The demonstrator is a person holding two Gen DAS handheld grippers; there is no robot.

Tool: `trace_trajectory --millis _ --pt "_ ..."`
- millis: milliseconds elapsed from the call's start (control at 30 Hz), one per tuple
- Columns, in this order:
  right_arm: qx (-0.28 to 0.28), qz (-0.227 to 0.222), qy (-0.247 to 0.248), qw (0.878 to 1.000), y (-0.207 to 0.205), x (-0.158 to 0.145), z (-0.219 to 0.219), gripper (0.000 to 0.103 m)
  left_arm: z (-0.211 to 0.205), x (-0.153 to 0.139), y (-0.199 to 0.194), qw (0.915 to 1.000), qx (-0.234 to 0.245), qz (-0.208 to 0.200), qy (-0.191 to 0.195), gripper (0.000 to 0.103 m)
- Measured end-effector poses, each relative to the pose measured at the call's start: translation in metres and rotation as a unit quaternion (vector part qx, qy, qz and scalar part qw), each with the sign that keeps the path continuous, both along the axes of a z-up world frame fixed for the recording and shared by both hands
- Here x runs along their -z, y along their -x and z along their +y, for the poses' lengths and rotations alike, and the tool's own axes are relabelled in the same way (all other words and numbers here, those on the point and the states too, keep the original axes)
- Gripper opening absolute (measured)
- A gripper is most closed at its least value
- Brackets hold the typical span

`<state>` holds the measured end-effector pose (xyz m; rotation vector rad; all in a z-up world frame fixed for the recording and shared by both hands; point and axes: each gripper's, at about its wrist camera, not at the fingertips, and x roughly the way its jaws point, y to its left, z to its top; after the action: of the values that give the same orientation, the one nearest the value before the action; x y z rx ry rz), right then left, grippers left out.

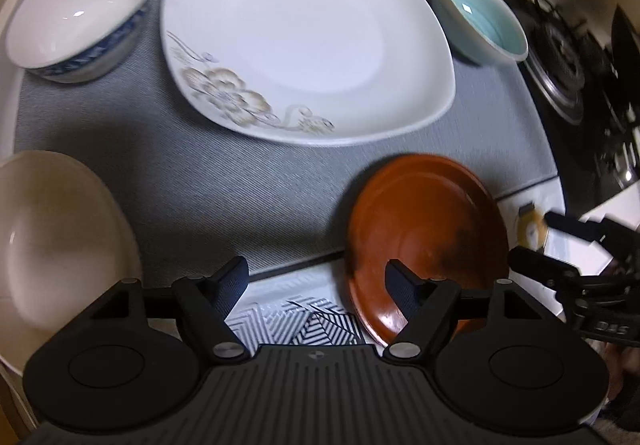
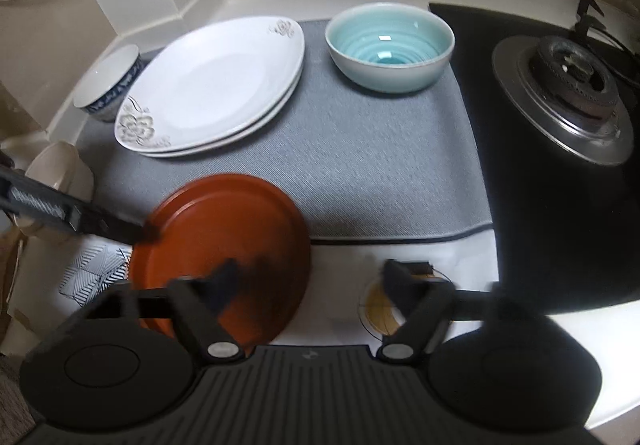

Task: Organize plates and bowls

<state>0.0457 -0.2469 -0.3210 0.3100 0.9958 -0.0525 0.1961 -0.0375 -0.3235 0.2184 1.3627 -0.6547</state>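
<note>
A brown round plate (image 1: 420,221) (image 2: 224,229) lies at the front edge of a grey mat (image 1: 200,181) (image 2: 380,173). Two stacked white flowered plates (image 1: 304,33) (image 2: 212,85) sit on the mat. A blue-patterned white bowl (image 1: 80,13) (image 2: 108,85) stands at the far left, a teal bowl (image 1: 484,17) (image 2: 390,45) at the far right, a cream bowl (image 1: 56,245) (image 2: 56,169) at the near left. My left gripper (image 1: 316,277) is open, its right finger over the brown plate's near rim. My right gripper (image 2: 310,277) is open, its left finger over the plate.
A black gas hob with a burner (image 2: 568,85) (image 1: 568,57) lies to the right of the mat. A patterned coaster (image 1: 296,317) (image 2: 96,269) and a yellow round mark (image 2: 380,309) lie on the white counter in front. A wall runs behind.
</note>
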Motion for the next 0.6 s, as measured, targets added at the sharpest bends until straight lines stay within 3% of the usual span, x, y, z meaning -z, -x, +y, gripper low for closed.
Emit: trace_trajectory --millis 100,267,367,433,500,567,600 --pt "-0.014 -0.014 0.0 1.0 0.0 -0.004 0.004 0.1 -0.003 0.006 0.003 0.9999 0.004 -0.001 -0.009 0.077" --pt "-0.025 -0.032 0.022 0.999 -0.002 -0.007 0.015 0.1 -0.002 0.006 0.005 0.9998 0.009 -0.014 -0.012 0.077" --pt "-0.017 -0.023 0.068 0.997 -0.004 -0.006 0.024 0.099 -0.002 0.006 0.008 0.9995 0.014 -0.026 -0.009 0.073" --pt "-0.02 -0.002 0.072 0.997 -0.009 0.001 0.027 0.099 -0.005 0.005 0.011 0.9987 0.02 -0.043 -0.016 0.067" --pt "-0.015 0.009 0.062 0.998 -0.011 0.004 0.026 0.099 -0.008 0.005 0.013 0.9981 0.023 -0.053 -0.023 0.051" --pt "-0.014 0.004 0.061 0.998 -0.011 0.003 0.027 0.097 -0.011 0.003 0.014 0.9985 0.026 -0.042 -0.021 0.038" --pt "-0.016 -0.002 0.061 0.998 -0.011 0.001 0.027 0.091 -0.012 0.003 0.013 0.999 0.025 -0.033 -0.018 0.033"
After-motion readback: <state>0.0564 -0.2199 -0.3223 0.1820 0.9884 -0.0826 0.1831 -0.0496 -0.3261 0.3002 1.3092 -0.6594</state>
